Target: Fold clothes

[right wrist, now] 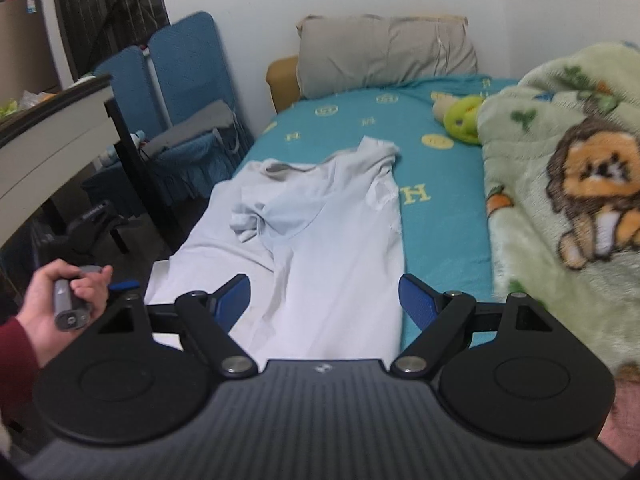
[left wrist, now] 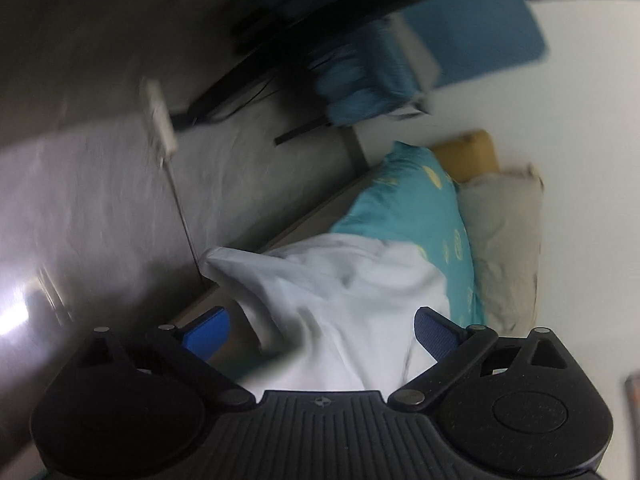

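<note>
Bedroom with white walls; a bed (right wrist: 448,240) under a teal sheet with yellow letter and ring motifs fills the middle of the right wrist view; a grey pillow (right wrist: 384,50) lies at its head against the wall; a green blanket (right wrist: 560,184) printed with a lion is heaped along the right side of the bed; a green and yellow soft toy (right wrist: 460,118) lies just beside the blanket's upper edge. To the left of the bed stand blue folding chairs (right wrist: 180,68) and the corner of a white desk (right wrist: 52,136).

The white T-shirt (right wrist: 328,248) lies spread on the near left part of the sheet, its left edge over the side of the mattress; one sleeve is crumpled inward on the chest, the other reaches toward the pillow.

Right gripper (right wrist: 325,302): jaws wide apart above the lower part of the shirt; blue pads (right wrist: 416,300) clear of the cloth; nothing held.

Left hand (right wrist: 60,300): at the lower left of the right wrist view, in a dark red sleeve, closed round a grey handle.

Left gripper (left wrist: 320,334): view heavily blurred and tilted; jaws wide apart with white shirt fabric showing between them; the pads do not press on it.
</note>
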`<state>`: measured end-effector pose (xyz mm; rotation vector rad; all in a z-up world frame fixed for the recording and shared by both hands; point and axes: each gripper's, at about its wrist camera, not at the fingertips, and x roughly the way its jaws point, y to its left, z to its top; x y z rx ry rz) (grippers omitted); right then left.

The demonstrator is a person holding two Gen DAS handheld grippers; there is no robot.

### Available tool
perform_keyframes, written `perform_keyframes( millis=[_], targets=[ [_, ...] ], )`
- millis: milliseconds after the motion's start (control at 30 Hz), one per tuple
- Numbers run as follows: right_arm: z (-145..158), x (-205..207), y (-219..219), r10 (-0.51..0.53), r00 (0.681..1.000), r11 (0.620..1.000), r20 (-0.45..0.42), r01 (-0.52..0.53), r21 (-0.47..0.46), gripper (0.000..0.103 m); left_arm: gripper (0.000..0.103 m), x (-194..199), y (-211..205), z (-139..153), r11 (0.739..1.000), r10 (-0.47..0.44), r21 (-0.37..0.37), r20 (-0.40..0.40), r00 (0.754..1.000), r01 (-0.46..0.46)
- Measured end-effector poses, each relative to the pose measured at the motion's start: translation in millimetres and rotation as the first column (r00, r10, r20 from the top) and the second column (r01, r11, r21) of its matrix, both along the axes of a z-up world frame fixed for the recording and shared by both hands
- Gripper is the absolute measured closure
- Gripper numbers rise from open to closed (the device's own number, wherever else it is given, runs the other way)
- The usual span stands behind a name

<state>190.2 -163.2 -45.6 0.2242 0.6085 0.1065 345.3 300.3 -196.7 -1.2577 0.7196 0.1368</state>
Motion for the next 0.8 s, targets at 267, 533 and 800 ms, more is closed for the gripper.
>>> perform_keyframes(
  millis=[267,533,800],
  targets=[
    [-22.2,34.1,3.9,-0.006,0.994,0.998,-0.105,0.012,0.056,0.02,0.021,44.0,4.2,-64.5,0.985,-0.001,-0.171,-0.023,1.0,-0.002],
    [-32.3,40.4,-0.1,-0.047,0.987,0.996,-0.154,0.059,0.074,0.02,0.086,55.8,-9.4,-55.8,0.997,0.081,0.014,-0.015,0.997,-0.081],
    [-16.8,30.3,-12.3,-0.092,0.991,0.991,-0.102,0.101,0.085,0.02,0.097,69.3,-64.7,54.9,0.793,-0.031,0.61,0.05,0.998,-0.006]
  ],
)
